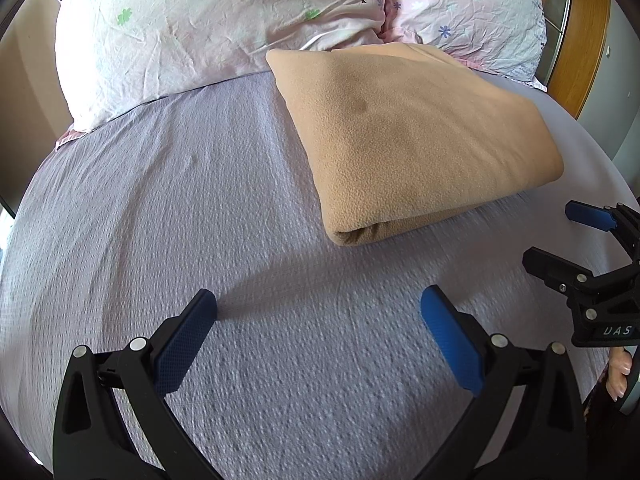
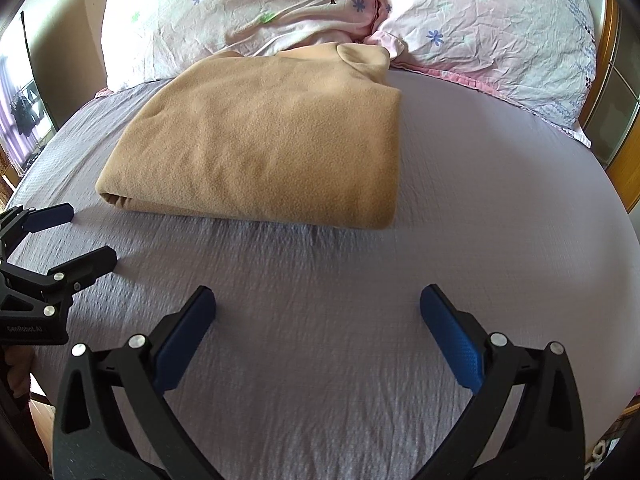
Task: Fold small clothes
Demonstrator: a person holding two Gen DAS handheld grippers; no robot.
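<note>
Left wrist: left gripper (image 1: 318, 306) spread, empty | right gripper (image 2: 318, 306) spread, empty | fleece (image 1: 412, 136) folded on bed (image 1: 200, 200), touching pillows (image 1: 180, 28) | risk: thick fold springing apart, pinching one layer only, snagging sheet.

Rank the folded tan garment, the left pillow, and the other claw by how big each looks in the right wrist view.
1. Left pillow: unsure, as it is cut off by the frame and looks close in size to the garment.
2. Folded tan garment.
3. Left claw: clearly smallest, partly out of frame at the edge.
</note>
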